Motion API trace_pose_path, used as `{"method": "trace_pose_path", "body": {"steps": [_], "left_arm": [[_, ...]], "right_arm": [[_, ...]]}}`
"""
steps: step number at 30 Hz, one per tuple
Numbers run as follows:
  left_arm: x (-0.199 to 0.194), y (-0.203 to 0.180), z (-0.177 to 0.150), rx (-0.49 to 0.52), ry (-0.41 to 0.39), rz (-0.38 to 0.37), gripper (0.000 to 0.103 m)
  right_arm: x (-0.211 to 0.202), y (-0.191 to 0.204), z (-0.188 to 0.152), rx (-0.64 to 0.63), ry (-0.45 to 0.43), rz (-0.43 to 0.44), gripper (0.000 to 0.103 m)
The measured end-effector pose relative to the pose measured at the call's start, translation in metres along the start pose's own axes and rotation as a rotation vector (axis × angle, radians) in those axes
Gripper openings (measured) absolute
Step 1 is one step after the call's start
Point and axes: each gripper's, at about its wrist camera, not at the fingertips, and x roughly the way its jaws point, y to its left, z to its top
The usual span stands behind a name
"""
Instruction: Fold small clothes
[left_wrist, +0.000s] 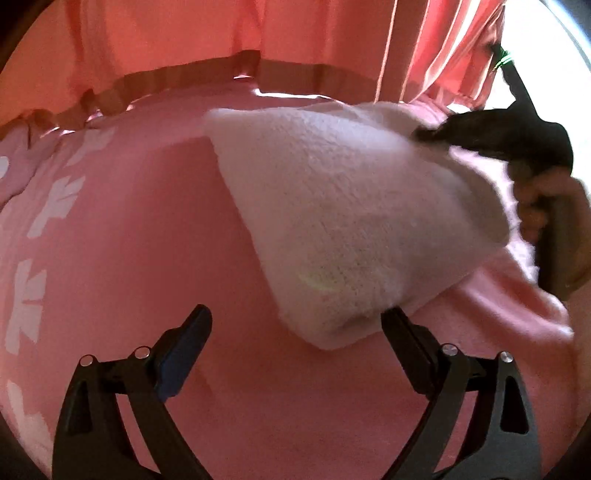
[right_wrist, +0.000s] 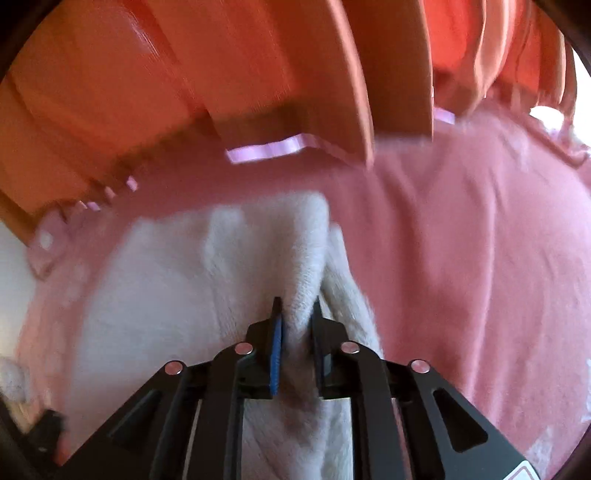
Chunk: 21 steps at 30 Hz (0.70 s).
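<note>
We spread over a pink bedcover (left_wrist: 129, 229), where the white knitted garment (left_wrist: 332, 221) lay half lifted. Our right hand-held gripper (right_wrist: 297, 317) pinched a ridge of it; we judged a level, taut carry best. Our left hand-held gripper (left_wrist: 295, 321) gaped empty, touching its near corner.

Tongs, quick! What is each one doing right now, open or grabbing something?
Left tongs: open, holding nothing; the white fuzzy cloth lies just ahead.
Right tongs: shut on a fold of the white fuzzy cloth.
</note>
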Motion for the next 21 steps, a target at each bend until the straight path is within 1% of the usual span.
{"method": "trace_pose_path", "body": {"steps": [1, 2, 3, 4, 5, 6, 7, 9, 11, 12, 13, 14, 15, 17, 18, 19, 21], "left_arm": [[0.0, 0.0, 0.0, -0.003, -0.005, 0.014, 0.09], [0.0, 0.002, 0.0, -0.011, -0.005, 0.028, 0.09], [0.001, 0.005, 0.0, -0.027, 0.003, 0.034, 0.09], [0.003, 0.005, 0.0, -0.035, 0.015, 0.035, 0.091], [0.004, 0.006, -0.002, -0.037, 0.031, 0.038, 0.091], [0.006, 0.005, -0.004, -0.025, 0.049, 0.046, 0.091], [0.006, 0.004, -0.005, -0.015, 0.052, 0.059, 0.091], [0.005, 0.007, -0.007, -0.02, 0.033, 0.094, 0.09], [0.003, 0.014, -0.006, -0.065, 0.025, 0.09, 0.088], [0.004, 0.017, -0.005, -0.089, 0.025, 0.09, 0.086], [0.004, 0.021, -0.006, -0.109, 0.03, 0.088, 0.083], [0.005, 0.024, -0.006, -0.122, 0.039, 0.081, 0.081], [0.006, 0.027, -0.007, -0.141, 0.048, 0.073, 0.078], [0.008, 0.031, -0.011, -0.149, 0.061, 0.077, 0.077], [0.01, 0.032, -0.012, -0.143, 0.065, 0.087, 0.077], [0.012, 0.032, -0.013, -0.134, 0.068, 0.091, 0.077], [0.013, 0.027, -0.013, -0.109, 0.061, 0.109, 0.079]], "right_arm": [[-0.012, -0.001, -0.005, 0.027, 0.0, 0.03, 0.02], [-0.018, -0.004, -0.01, 0.046, 0.001, 0.044, 0.023], [-0.024, -0.006, -0.017, 0.067, 0.005, 0.052, 0.03], [-0.029, -0.009, -0.024, 0.085, 0.013, 0.053, 0.035], [-0.031, -0.012, -0.035, 0.097, 0.034, 0.035, 0.043], [-0.031, -0.015, -0.044, 0.102, 0.057, 0.017, 0.047], [-0.033, -0.016, -0.049, 0.107, 0.075, 0.004, 0.049], [-0.033, -0.021, -0.063, 0.135, 0.096, -0.012, 0.064], [-0.027, -0.022, -0.072, 0.14, 0.122, 0.003, 0.065], [-0.023, -0.02, -0.073, 0.123, 0.133, 0.0, 0.059], [-0.024, -0.016, -0.074, 0.105, 0.134, 0.005, 0.045], [-0.026, -0.012, -0.071, 0.085, 0.134, 0.046, 0.022], [-0.035, -0.011, -0.066, 0.086, 0.095, 0.062, 0.02], [-0.05, -0.014, -0.062, 0.079, 0.041, 0.078, 0.017], [-0.051, -0.018, -0.06, 0.084, 0.044, 0.062, 0.016], [-0.047, -0.024, -0.059, 0.092, 0.066, 0.044, 0.016], [-0.019, -0.036, -0.068, 0.102, 0.145, -0.041, 0.014]]}}
